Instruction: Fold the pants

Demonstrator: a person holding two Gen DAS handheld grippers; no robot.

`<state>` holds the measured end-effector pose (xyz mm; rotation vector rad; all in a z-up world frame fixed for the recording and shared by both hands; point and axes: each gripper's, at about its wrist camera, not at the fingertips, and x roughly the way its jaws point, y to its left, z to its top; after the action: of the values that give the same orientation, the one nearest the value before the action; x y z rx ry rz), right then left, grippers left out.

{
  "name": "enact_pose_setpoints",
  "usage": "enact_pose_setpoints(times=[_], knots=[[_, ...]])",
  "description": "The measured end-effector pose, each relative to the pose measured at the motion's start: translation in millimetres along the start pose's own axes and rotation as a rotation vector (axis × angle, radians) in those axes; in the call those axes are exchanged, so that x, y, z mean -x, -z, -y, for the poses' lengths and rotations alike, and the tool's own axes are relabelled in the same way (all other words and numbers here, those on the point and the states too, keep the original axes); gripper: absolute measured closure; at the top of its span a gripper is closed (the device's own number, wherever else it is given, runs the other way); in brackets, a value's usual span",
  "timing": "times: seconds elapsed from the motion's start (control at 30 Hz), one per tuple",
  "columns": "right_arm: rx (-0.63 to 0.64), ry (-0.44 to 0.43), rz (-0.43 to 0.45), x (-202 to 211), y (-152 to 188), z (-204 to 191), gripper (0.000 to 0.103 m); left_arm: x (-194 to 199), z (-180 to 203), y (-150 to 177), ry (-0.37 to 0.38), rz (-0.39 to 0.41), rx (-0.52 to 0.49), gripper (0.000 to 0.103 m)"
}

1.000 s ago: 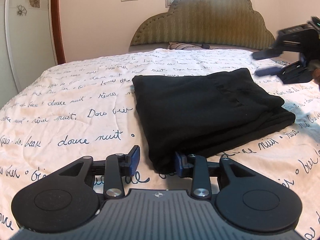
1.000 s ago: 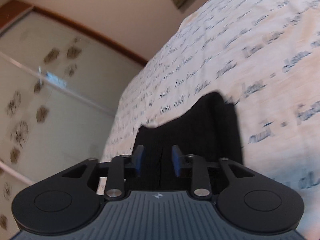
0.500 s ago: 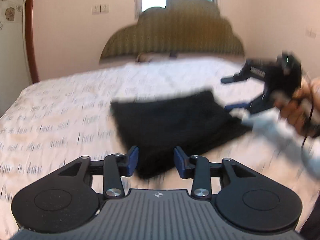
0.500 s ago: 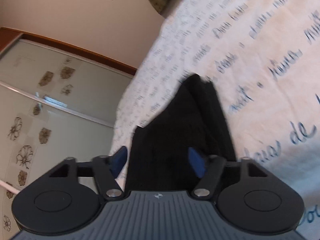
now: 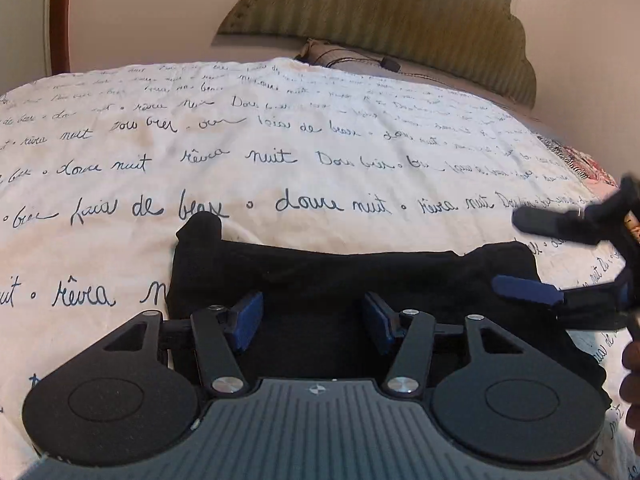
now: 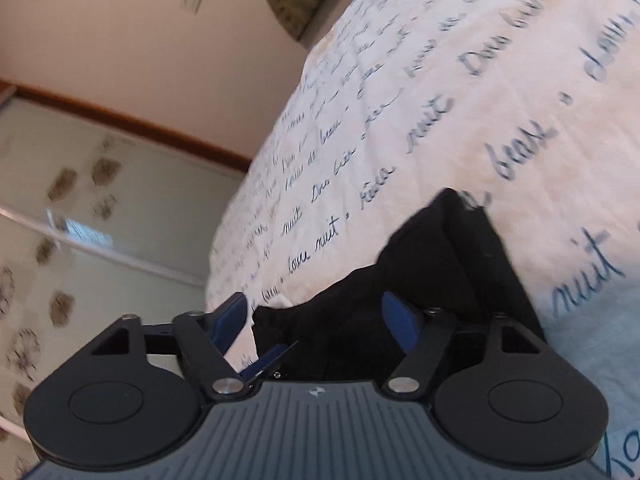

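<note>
The black pants (image 5: 352,276) lie folded into a flat rectangle on the bed with the script-printed sheet (image 5: 280,152). My left gripper (image 5: 314,320) hovers over their near edge. Its jaws are opening, the blue pads clear of the cloth below. My right gripper (image 5: 528,256) comes in from the right at the pants' right end, held by a hand (image 5: 632,364). In the right wrist view the right gripper (image 6: 314,320) straddles the end of the pants (image 6: 440,264). Its jaws are closing, with the left pad still off the fabric.
A padded olive headboard (image 5: 380,12) and a pillow (image 5: 344,54) close off the far end of the bed. A patterned cloth (image 5: 576,160) lies at the bed's right edge. Frosted wardrobe doors (image 6: 80,220) with flower prints stand past the left side.
My left gripper has swung in close over the pants' near edge and its jaws have spread. The right gripper rolled, sank toward the pants' end, widened, then narrowed a little.
</note>
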<state>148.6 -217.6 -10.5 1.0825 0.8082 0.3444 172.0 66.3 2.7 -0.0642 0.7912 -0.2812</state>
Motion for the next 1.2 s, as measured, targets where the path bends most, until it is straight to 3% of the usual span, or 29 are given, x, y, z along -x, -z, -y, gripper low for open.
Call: enact_pose_setpoints(times=[0.13, 0.27, 0.37, 0.4, 0.43, 0.5, 0.53, 0.6, 0.7, 0.83, 0.93, 1.03, 1.2], knots=[[0.018, 0.012, 0.018, 7, 7, 11, 0.068, 1, -1, 6, -0.004, 0.034, -0.014, 0.04], [-0.047, -0.014, 0.012, 12, 2, 25, 0.074, 2, 19, 8, -0.08, 0.056, -0.086, 0.04], [0.006, 0.017, 0.001, 34, 14, 8, 0.068, 27, 35, 16, -0.189, 0.092, -0.106, 0.039], [0.073, 0.035, -0.012, 44, 22, -2, 0.056, 40, 42, 23, -0.205, 0.104, -0.107, 0.037], [0.157, 0.048, -0.015, 54, 32, -12, 0.037, 54, 49, 30, -0.178, 0.121, -0.111, 0.033], [0.316, 0.095, -0.003, 70, 54, -25, 0.016, 74, 61, 49, -0.111, 0.149, -0.112, 0.021], [0.375, 0.136, 0.006, 74, 64, -25, 0.016, 78, 66, 57, -0.109, 0.145, -0.118, 0.015], [0.448, 0.156, 0.018, 76, 77, -17, 0.016, 75, 73, 74, -0.13, 0.135, -0.141, 0.013], [0.464, 0.118, 0.066, 81, 82, -7, 0.016, 67, 70, 85, -0.153, 0.172, -0.123, 0.014], [0.469, 0.162, 0.051, 78, 76, -18, 0.016, 66, 73, 84, -0.17, 0.17, -0.133, 0.015], [0.403, 0.186, 0.066, 86, 71, -32, 0.016, 76, 72, 86, -0.184, 0.169, -0.125, 0.019], [0.458, 0.146, 0.104, 94, 74, -53, 0.016, 86, 72, 88, -0.189, 0.166, -0.11, 0.019], [0.489, 0.189, 0.101, 82, 72, -65, 0.016, 100, 76, 91, -0.191, 0.16, -0.101, 0.02]])
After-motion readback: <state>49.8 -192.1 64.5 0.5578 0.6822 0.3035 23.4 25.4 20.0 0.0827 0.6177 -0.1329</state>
